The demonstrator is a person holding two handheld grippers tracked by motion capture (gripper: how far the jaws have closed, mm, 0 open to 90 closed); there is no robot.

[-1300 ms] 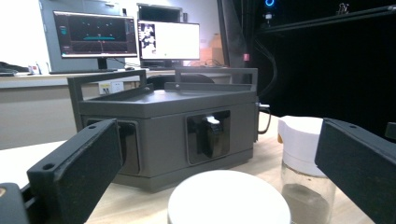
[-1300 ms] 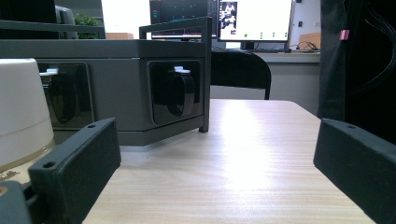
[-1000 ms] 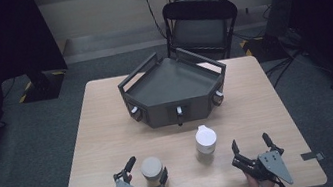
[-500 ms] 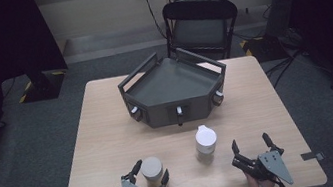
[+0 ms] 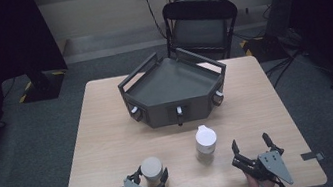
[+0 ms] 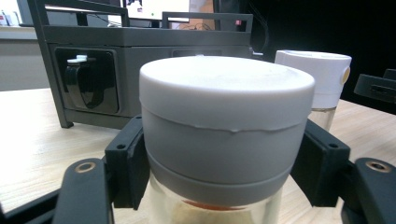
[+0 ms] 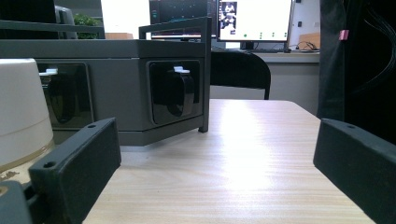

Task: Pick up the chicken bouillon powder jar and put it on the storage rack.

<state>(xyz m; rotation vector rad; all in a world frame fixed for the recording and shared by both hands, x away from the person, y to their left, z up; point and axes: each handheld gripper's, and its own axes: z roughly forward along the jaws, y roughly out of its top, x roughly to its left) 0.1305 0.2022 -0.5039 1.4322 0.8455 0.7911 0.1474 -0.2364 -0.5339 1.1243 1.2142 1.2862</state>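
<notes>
Two grippers sit at the near edge of the wooden table (image 5: 110,133); the left gripper (image 5: 150,179) has just been closing its jaws, and its pads now press on either side of a glass jar with a grey lid (image 6: 226,121), which stands upright near the table's front edge. The right gripper (image 5: 251,146) rests with its jaws spread and nothing between them; a white-lidded jar (image 5: 206,143) stands just to its left, between both grippers and in front of the dark grey angular tray (image 5: 172,80).

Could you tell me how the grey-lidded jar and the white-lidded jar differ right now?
The grey-lidded jar sits between the left gripper pads, which have just been closing onto it; the white-lidded jar stands free. Its lid has a spout-like lip, while the grey lid is plain and flat. Both stand upright on the table.
</notes>
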